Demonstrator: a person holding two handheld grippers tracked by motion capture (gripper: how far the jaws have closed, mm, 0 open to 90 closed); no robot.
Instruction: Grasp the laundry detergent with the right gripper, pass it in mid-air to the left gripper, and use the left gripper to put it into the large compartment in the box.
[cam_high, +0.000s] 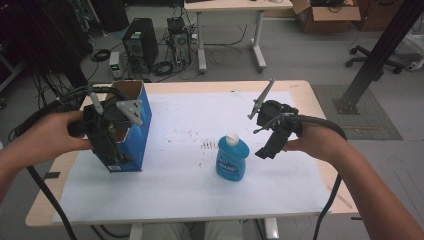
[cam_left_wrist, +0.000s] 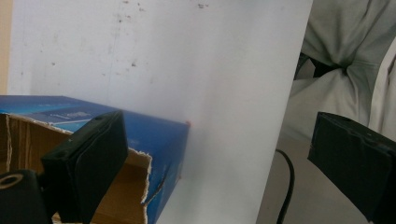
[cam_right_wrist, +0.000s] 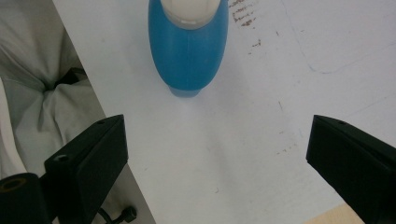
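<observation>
A blue cardboard box (cam_high: 137, 125) with a torn open top stands on the left of the white-covered table (cam_high: 200, 200). My left gripper (cam_high: 116, 159) hangs at the box's near side, jaws wide open. In the left gripper view one jaw lies over the box's (cam_left_wrist: 154, 135) open brown inside, and the other is out past the table's edge; my left gripper (cam_left_wrist: 217, 135) presses on nothing. A blue bottle (cam_high: 232, 159) with a white cap stands upright mid-table. My right gripper (cam_high: 265, 150) is just right of it, open and empty. In the right gripper view the bottle (cam_right_wrist: 189, 51) sits beyond my right gripper (cam_right_wrist: 217, 135).
The person's light-trousered lap (cam_left_wrist: 345, 70) lies beyond the table's near edge. On the floor behind the table are a computer tower (cam_high: 141, 42), loose cables, another table's legs, a cardboard box (cam_high: 325, 15) and a chair base (cam_high: 372, 62). A black slanted post (cam_high: 380, 50) rises at the right.
</observation>
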